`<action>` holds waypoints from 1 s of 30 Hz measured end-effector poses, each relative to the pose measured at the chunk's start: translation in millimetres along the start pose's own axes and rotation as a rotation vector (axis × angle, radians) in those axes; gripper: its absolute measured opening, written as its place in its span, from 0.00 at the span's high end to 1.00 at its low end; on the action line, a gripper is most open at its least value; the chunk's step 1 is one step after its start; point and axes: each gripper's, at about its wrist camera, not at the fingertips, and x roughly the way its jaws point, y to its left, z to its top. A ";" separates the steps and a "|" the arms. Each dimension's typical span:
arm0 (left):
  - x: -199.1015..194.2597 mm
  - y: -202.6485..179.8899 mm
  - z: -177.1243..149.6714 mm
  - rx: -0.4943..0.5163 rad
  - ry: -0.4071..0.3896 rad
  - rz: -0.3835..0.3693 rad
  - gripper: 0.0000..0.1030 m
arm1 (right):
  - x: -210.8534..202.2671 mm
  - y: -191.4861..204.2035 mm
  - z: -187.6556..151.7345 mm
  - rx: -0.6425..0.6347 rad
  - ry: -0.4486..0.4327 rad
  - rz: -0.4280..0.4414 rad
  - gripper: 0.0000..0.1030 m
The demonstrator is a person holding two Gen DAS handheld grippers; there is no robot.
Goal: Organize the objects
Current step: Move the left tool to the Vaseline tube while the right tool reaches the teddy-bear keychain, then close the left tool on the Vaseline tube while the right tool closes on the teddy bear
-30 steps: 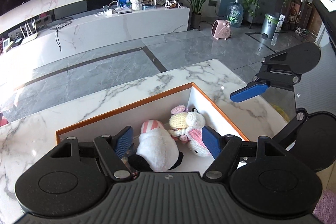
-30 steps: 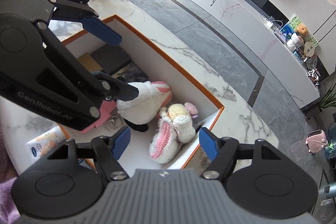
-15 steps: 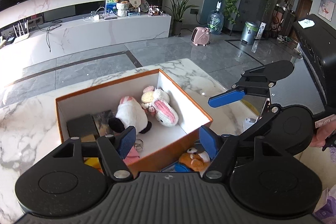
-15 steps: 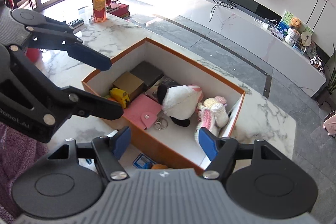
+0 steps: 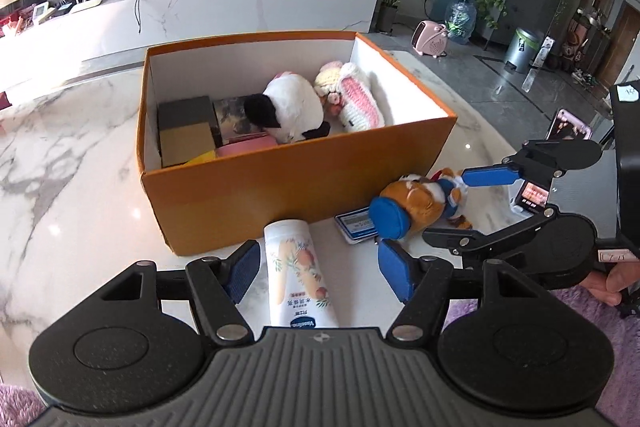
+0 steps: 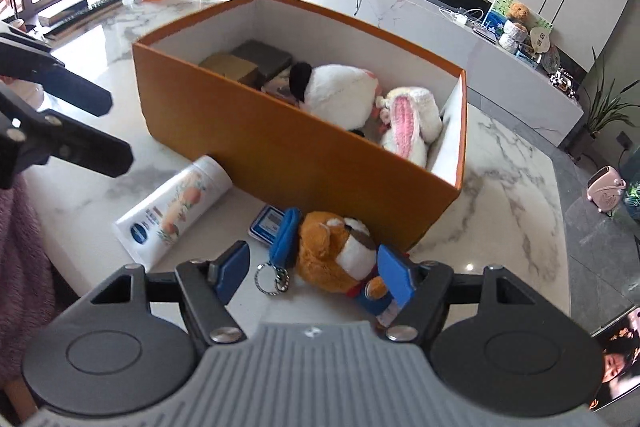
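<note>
Marble tabletop (image 5: 68, 195) fills the living-room scene, a TV wall behind. Lower left in the left wrist view, the left hand-held gripper (image 5: 316, 273), jaws just narrowed yet spread, straddles a lotion tube (image 5: 298, 275) without pinching, likely lining up a grasp. Mid-frame sits the orange box (image 5: 296, 179), already holding plush toys. At right, the right hand-held gripper (image 6: 312, 273) stands spread around a hamster plush keychain (image 6: 336, 253), unpinched.

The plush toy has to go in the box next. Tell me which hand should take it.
Right. Its tool is open with the plush toy already between its fingers, beside the box. The left tool is open over the lotion tube instead.
</note>
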 end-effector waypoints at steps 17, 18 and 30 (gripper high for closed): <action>58.2 11.0 -33.2 -0.096 0.175 0.079 0.21 | 62.8 -8.4 2.8 0.029 0.183 -0.091 0.28; 59.3 11.6 -33.8 -0.101 0.179 0.080 0.21 | 64.7 -9.3 3.4 0.031 0.185 -0.087 0.27; 58.2 12.2 -50.4 -0.118 0.218 0.078 0.33 | 73.6 3.4 3.0 -0.044 0.215 -0.143 0.28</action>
